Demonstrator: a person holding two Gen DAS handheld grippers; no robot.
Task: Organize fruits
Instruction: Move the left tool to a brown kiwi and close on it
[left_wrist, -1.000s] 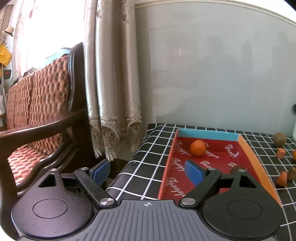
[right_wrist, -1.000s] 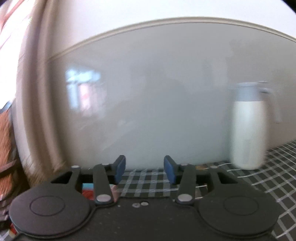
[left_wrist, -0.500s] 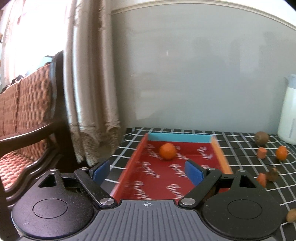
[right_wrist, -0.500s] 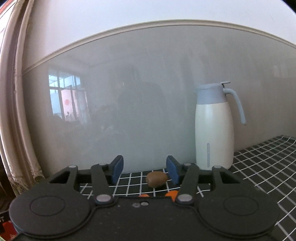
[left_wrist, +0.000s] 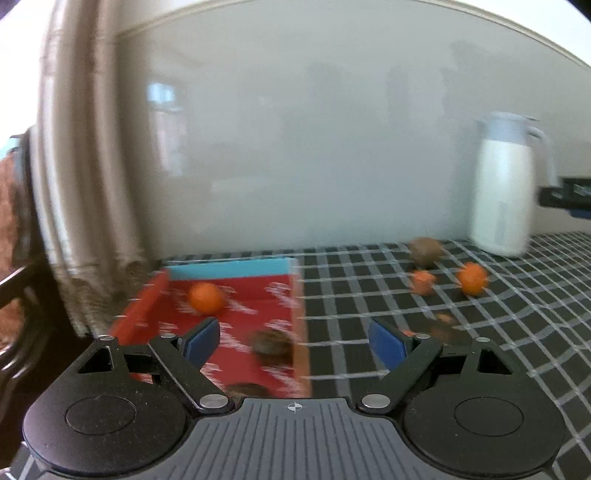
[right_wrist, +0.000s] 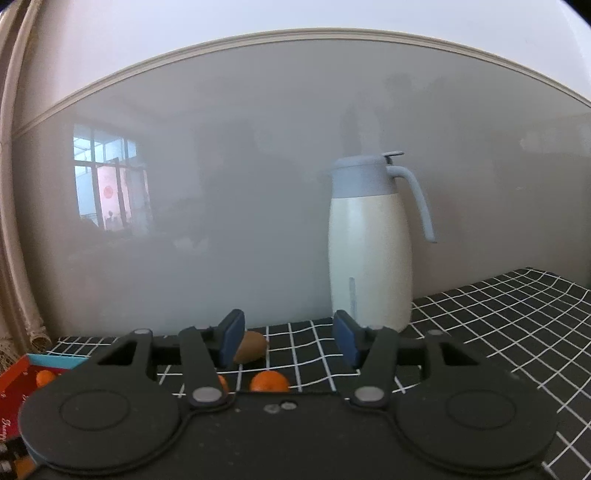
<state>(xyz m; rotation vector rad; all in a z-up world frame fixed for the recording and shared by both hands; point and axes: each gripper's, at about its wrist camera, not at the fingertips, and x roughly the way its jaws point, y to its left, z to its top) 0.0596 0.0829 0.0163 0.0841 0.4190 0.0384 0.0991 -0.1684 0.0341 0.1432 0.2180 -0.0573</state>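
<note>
Swinging my left gripper (left_wrist: 293, 341) rightward has changed what I see: a second ago it looked at the chair and curtain with the tray off to the right, and now the tray (left_wrist: 236, 271) sits to the left and the loose fruit on the checked cloth (left_wrist: 351, 295) has come into sight. Its jaws stand wide with nothing between them; the view is smeared by the sweep.

In the tray I can see an orange (left_wrist: 206, 296) near the far wall and a brown kiwi (left_wrist: 271, 342) closer to me, with another dark fruit partly hidden below it. Out on the cloth lie a kiwi (left_wrist: 425, 250), a small orange piece (left_wrist: 424, 281) and a second orange (left_wrist: 471, 277), all near the white jug (left_wrist: 502, 192).

My right gripper (right_wrist: 288, 338) has also turned: a second ago it saw only wall and a blurred jug, and now a kiwi (right_wrist: 253, 347) shows just past my left pad, with an orange (right_wrist: 269, 381) nearer, low between the fingers. The jaws are fairly narrow and opening, empty so far.

So I judge some fruit is already in, several pieces remain on the cloth, and both grippers now face them, ready for the next pick.
</note>
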